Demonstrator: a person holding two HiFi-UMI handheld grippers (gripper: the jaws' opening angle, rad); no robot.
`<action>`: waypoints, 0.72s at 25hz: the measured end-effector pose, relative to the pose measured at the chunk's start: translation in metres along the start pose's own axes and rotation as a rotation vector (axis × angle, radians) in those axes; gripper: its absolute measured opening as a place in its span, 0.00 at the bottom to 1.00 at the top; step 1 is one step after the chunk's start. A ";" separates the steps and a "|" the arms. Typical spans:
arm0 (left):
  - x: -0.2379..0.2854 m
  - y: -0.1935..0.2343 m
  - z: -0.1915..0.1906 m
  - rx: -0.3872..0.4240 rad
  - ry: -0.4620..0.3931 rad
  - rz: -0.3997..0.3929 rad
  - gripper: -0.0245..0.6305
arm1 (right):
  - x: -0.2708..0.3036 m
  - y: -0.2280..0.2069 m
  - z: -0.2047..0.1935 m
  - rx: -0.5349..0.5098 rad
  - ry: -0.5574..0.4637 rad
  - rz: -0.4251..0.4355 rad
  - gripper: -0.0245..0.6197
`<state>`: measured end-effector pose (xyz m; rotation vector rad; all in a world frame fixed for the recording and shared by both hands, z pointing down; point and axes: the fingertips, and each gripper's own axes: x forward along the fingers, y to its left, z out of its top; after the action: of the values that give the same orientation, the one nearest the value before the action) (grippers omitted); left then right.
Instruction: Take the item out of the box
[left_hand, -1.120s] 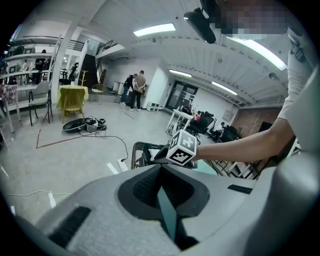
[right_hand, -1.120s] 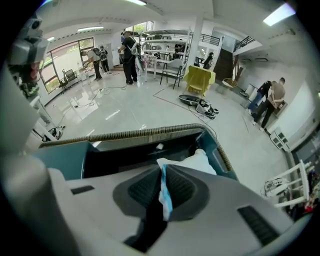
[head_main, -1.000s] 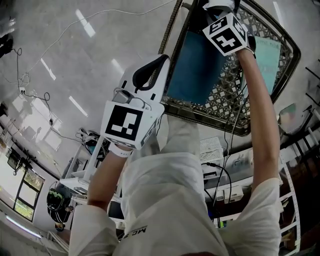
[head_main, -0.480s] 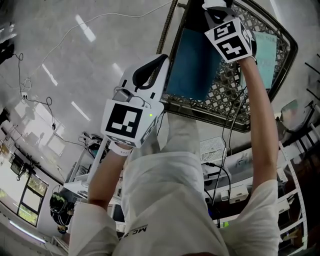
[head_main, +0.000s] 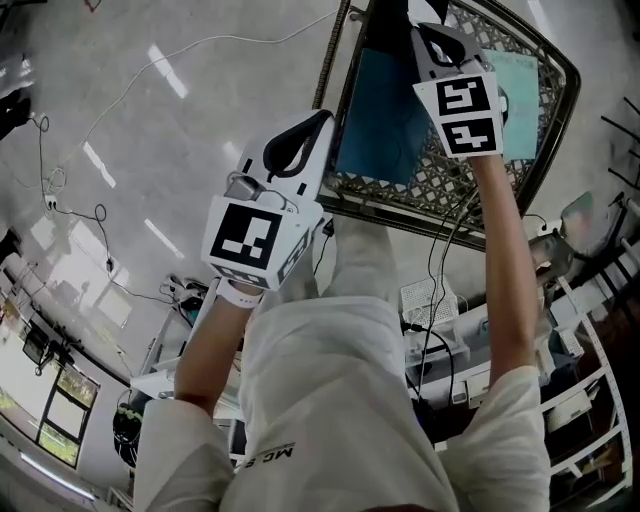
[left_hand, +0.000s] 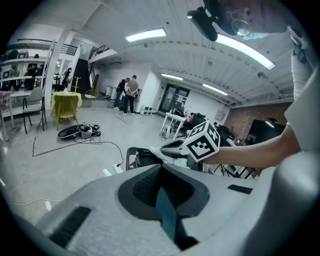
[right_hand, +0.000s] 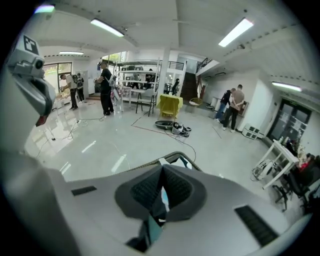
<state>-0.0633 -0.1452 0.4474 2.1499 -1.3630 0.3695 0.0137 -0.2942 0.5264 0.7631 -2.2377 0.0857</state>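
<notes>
Nearest the head camera is the person's white shirt (head_main: 330, 400); both bare forearms extend forward from it.

Left gripper (head_main: 322, 120): it is held in front of the torso and its marker cube (head_main: 262, 238) faces the camera. The tip lies just outside the left edge of the wire basket (head_main: 420, 205), close to the rim. In the left gripper view the jaws stand closed, pad against pad. A narrow teal strip (left_hand: 167, 217) shows in the slit behind the pads. It cannot be determined whether this strip is clamped or only seen through the slit.

Right gripper (head_main: 432, 32): it is extended further forward, above the far part of the basket, with its marker cube (head_main: 470, 112) over the lattice bottom. In the right gripper view the jaws are closed on the item (right_hand: 162, 200), a thin piece in light blue and white with a dark portion, pinched between the pads. The item is therefore in the right jaws, over the basket's far end.

Basket: a metal frame with lattice sides and a rounded rim. A large dark blue panel (head_main: 385, 120) lies along its left side. A pale teal sheet (head_main: 520, 95) lies at its right side.

Beyond and below the basket is a glossy grey floor (head_main: 150, 120).
</notes>
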 end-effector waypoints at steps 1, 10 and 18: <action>-0.004 -0.002 0.001 0.002 -0.002 -0.001 0.07 | -0.009 0.000 0.004 0.020 -0.021 -0.018 0.06; -0.051 -0.021 0.021 0.040 -0.031 -0.022 0.07 | -0.094 0.014 0.030 0.177 -0.113 -0.112 0.06; -0.095 -0.037 0.048 0.026 -0.092 -0.025 0.07 | -0.185 0.035 0.061 0.221 -0.212 -0.179 0.06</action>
<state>-0.0753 -0.0918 0.3490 2.2280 -1.3877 0.2832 0.0541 -0.1907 0.3629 1.1355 -2.3720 0.1745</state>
